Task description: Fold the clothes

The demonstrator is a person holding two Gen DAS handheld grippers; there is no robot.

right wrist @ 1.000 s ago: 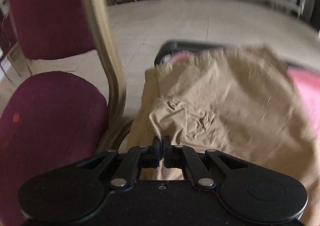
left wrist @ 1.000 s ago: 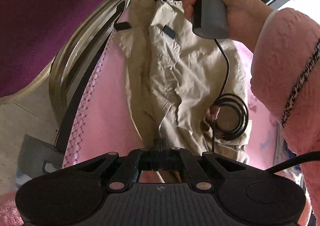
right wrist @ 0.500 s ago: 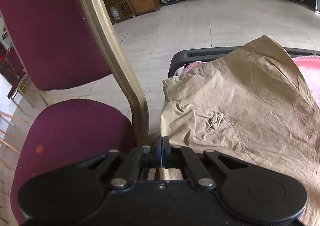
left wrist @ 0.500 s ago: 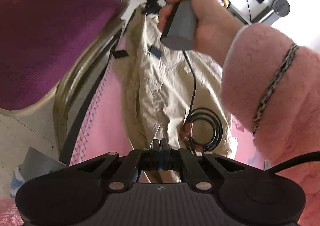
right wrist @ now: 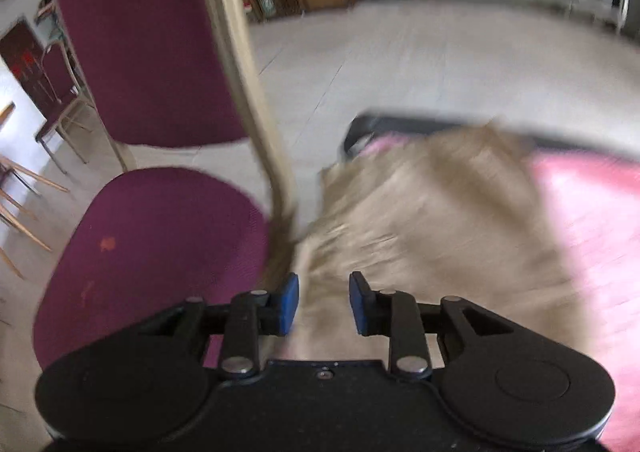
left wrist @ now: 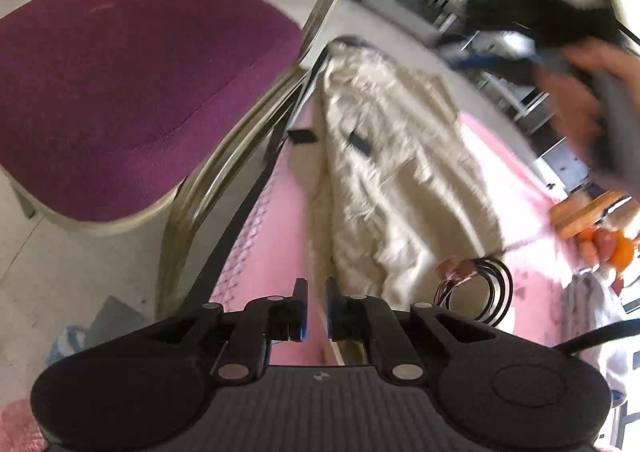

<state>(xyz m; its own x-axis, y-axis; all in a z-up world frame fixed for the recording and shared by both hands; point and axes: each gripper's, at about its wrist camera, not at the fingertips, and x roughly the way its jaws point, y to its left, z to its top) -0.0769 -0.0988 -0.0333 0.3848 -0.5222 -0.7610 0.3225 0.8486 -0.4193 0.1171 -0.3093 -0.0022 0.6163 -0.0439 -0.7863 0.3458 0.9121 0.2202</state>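
A beige garment (left wrist: 392, 180) lies folded lengthwise on the pink cloth (left wrist: 276, 252) of the table. My left gripper (left wrist: 314, 292) hangs over its near end. The jaws are opening, a narrow gap shows between the fingers, and no fabric is pinched there. In the right wrist view the same garment (right wrist: 420, 232) is blurred and lies below my right gripper (right wrist: 324, 304). Its blue pads (right wrist: 290, 304) are parting with nothing between them. A hand (left wrist: 580, 100) carries that right gripper high at the far right of the left wrist view, blurred.
A maroon chair (left wrist: 132, 92) with a metal frame stands tight against the table's left edge; its backrest post (right wrist: 248, 92) rises close to my right gripper. A black cable coil (left wrist: 480, 292) lies by the garment's near end. Orange items (left wrist: 608, 244) sit at the right.
My right gripper has let go of the garment's far edge, opened and lifted away. My left gripper, shut before, now shows a small gap and has tilted upward.
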